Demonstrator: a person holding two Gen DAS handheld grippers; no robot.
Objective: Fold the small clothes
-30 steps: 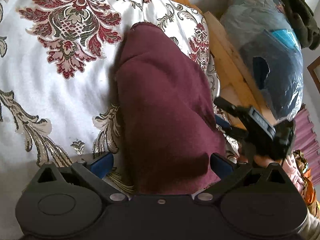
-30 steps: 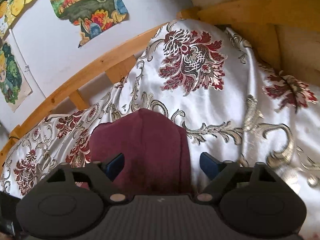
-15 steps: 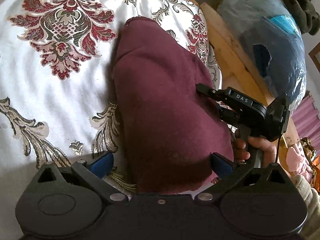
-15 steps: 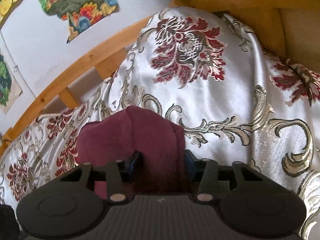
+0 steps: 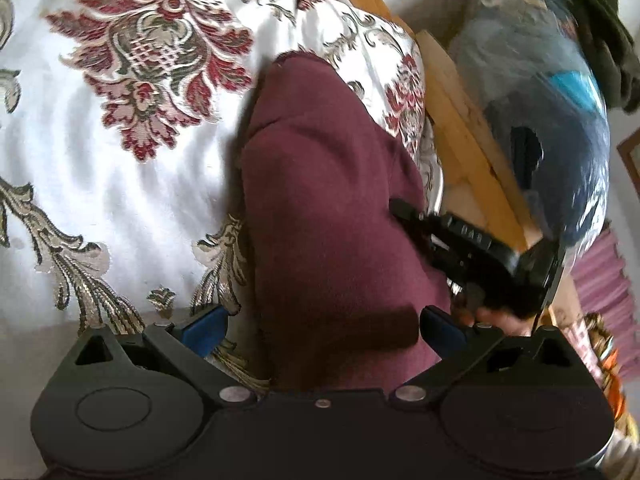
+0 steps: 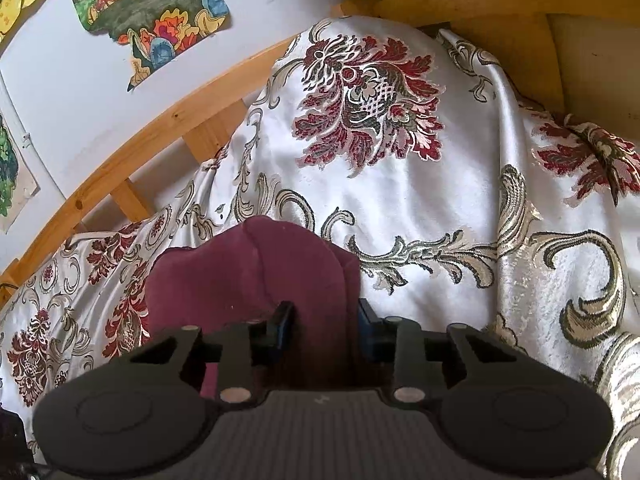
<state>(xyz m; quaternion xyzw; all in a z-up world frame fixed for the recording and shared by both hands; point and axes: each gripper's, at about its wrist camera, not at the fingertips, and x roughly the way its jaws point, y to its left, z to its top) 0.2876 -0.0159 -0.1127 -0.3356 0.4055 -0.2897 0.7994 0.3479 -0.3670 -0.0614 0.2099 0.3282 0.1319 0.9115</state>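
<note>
Jaws, right gripper (image 6: 324, 326): just been closing, now pinching the near edge of the maroon garment (image 5: 332, 208) between blue pads. Jaws, left gripper (image 5: 322, 326): spread wide, the garment's edge between them, untouched. Garment: folded, lying on the bedspread (image 5: 120, 184) (white, red-and-gold damask), near the wooden frame (image 5: 460, 120).

The jaws of the right gripper (image 6: 325, 326) have just been closed onto a fold at the near edge of the maroon garment (image 6: 256, 276).
</note>
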